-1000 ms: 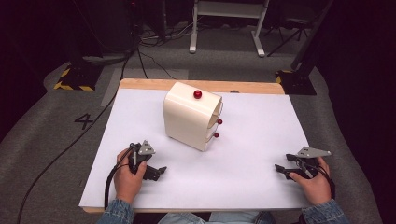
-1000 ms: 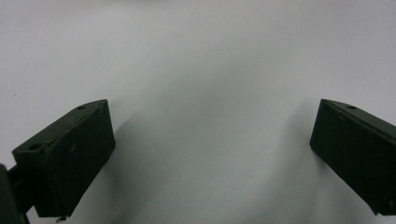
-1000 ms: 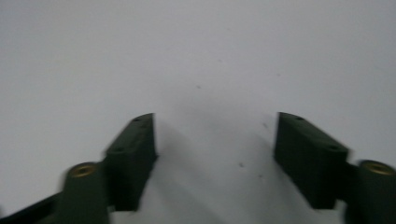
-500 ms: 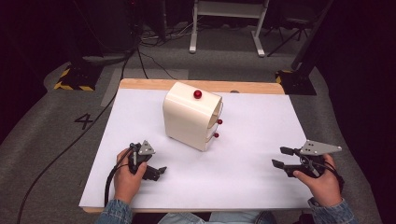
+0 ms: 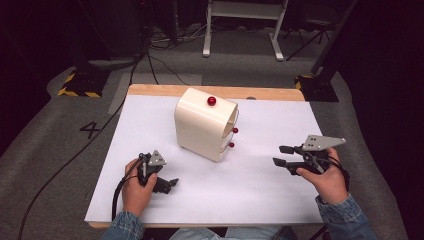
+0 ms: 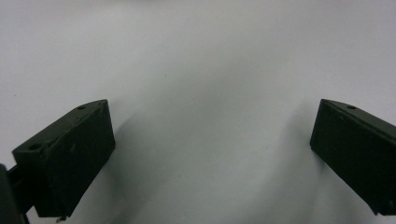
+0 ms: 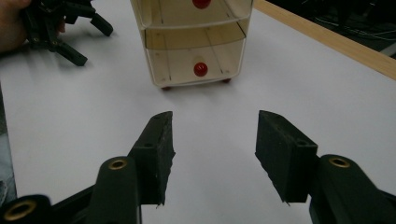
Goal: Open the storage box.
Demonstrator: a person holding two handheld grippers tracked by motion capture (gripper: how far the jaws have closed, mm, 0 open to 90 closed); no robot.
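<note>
Gaping with nothing between its jaws, the right gripper has just been closing partway — its pads frame bare white tabletop, aimed at the cream drawer cabinet. That cabinet stands upright on the white table, its red knobs facing the right gripper, which hovers well apart from it. On the cabinet's other side, nearer the person, the left gripper rests low on the sheet — jaws wide apart, empty.
</note>
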